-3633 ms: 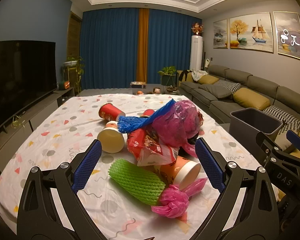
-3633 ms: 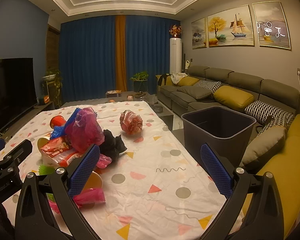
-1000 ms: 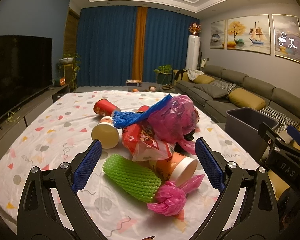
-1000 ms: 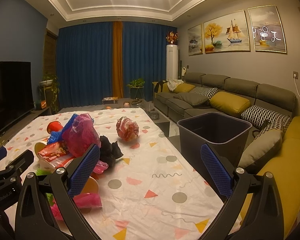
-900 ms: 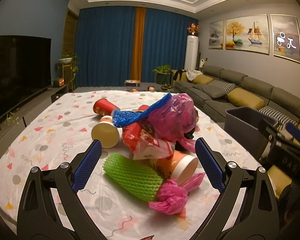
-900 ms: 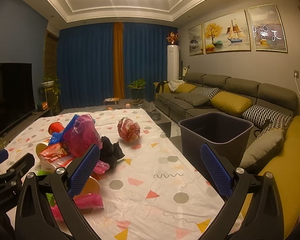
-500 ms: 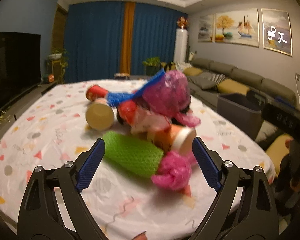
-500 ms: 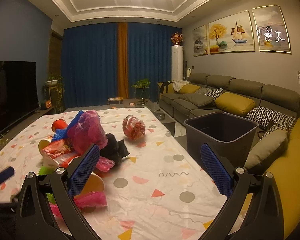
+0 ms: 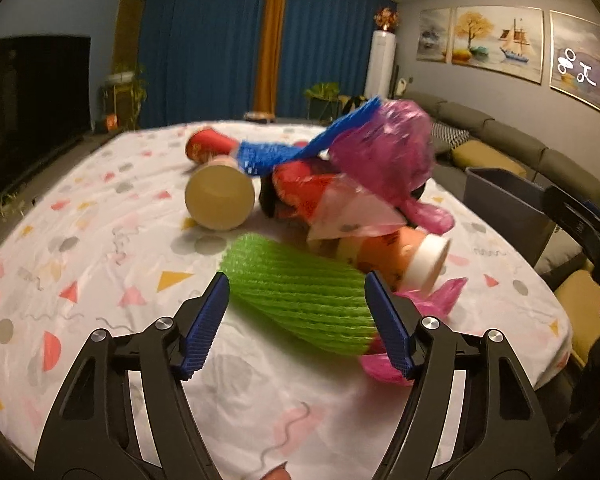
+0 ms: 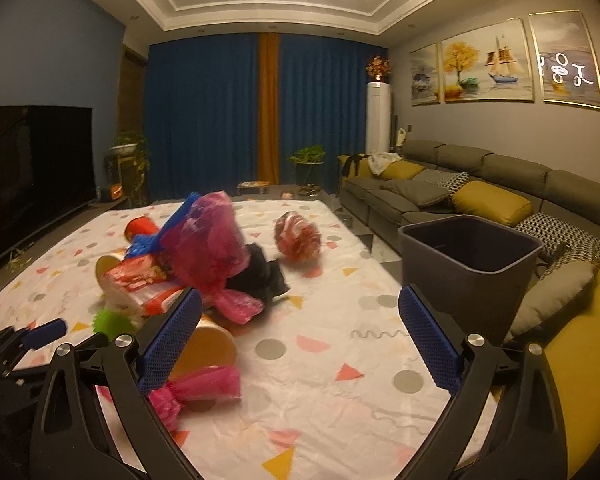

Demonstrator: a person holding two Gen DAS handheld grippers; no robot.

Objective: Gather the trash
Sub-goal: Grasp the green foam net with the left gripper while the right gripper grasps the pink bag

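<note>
While closing in from a wider spread a second ago, left gripper (image 9: pixel 296 308) now straddles green foam net (image 9: pixel 300 292) at near edge of trash pile on table (image 9: pixel 100 240), pads not yet pressing. Right gripper (image 10: pixel 300 336) hangs spread and empty, bin (image 10: pixel 472 264) far right.
</note>
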